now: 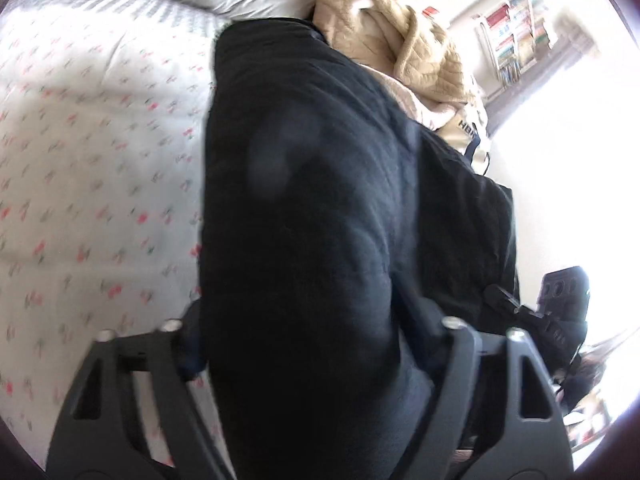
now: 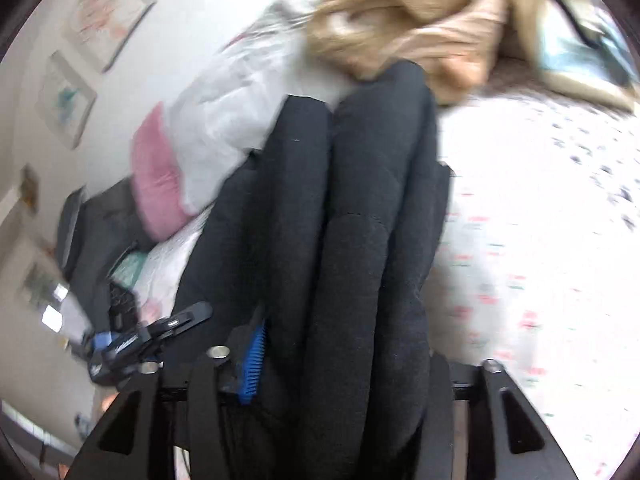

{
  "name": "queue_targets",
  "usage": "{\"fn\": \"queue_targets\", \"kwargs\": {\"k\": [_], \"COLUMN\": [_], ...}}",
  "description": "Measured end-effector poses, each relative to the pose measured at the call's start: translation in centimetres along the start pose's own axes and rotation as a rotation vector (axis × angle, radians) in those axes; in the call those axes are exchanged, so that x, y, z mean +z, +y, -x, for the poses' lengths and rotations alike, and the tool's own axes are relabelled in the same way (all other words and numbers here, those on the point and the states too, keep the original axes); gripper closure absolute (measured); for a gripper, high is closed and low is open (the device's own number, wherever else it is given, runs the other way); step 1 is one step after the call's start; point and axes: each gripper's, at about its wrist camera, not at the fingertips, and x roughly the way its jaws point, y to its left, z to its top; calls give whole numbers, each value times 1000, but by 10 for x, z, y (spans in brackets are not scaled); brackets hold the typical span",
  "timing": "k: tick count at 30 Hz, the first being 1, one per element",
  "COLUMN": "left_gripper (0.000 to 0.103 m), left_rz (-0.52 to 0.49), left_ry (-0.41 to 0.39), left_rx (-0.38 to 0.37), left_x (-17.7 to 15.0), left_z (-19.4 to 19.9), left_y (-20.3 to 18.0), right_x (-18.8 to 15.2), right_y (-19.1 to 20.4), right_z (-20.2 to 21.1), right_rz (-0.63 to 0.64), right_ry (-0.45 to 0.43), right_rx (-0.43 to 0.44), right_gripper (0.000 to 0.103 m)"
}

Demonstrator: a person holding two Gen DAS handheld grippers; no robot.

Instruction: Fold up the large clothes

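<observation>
A large black garment (image 1: 320, 208) hangs in thick folds over the bed and fills the middle of the left wrist view. My left gripper (image 1: 308, 364) is shut on its near edge, and the cloth bunches between the fingers. The same black garment (image 2: 352, 240) runs in long rolls down the right wrist view. My right gripper (image 2: 340, 372) is shut on it, with a blue pad (image 2: 252, 364) showing at the left finger. My left gripper also shows at lower left in the right wrist view (image 2: 160, 332).
The bed has a white quilt with small red flowers (image 1: 88, 168) (image 2: 532, 272). A tan quilted jacket (image 1: 400, 48) (image 2: 400, 28) lies at the far end on other clothes. White bedding (image 2: 240, 104) and a pink pillow (image 2: 160, 176) sit at left. A bookshelf (image 1: 516, 28) stands by the window.
</observation>
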Motion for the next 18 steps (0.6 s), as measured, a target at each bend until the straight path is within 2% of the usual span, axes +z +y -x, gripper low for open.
{"fn": "queue_targets", "kwargs": {"k": [1, 2, 3, 4, 6, 7, 9, 11, 15, 17, 18], "left_gripper": [6, 6, 6, 6, 6, 6, 6, 6, 6, 6, 6], "left_rz": [-18, -23, -12, 7, 88, 111, 102, 56, -91, -158, -177], "left_ry": [-9, -9, 23, 52, 64, 68, 49, 33, -56, -68, -69], "left_rx": [68, 166, 216, 214, 134, 121, 100, 137, 209, 262, 284], "left_x": [-2, -6, -11, -14, -18, -18, -21, -24, -34, -41, -40], "left_z": [-8, -18, -28, -34, -33, -31, -23, -15, 8, 15, 16], "left_y": [2, 8, 14, 19, 30, 31, 26, 14, -21, -39, -43], "right_x": [0, -2, -4, -6, -4, -3, -2, 5, 4, -5, -10], "right_y": [-6, -17, -32, -37, -43, -42, -32, -20, -3, 13, 24], "right_z": [-5, -11, -20, -26, -20, -16, -4, 5, 20, 31, 36], "right_rz": [-14, -25, -42, -59, -118, -126, -100, -73, -43, 30, 66], "right_ry": [11, 31, 77, 100, 102, 98, 55, 23, -28, -49, -56], "right_rx": [-72, -165, -266, -286, -210, -200, -186, -199, -261, -290, -316], "right_gripper": [30, 29, 29, 28, 28, 28, 28, 28, 28, 24, 18]}}
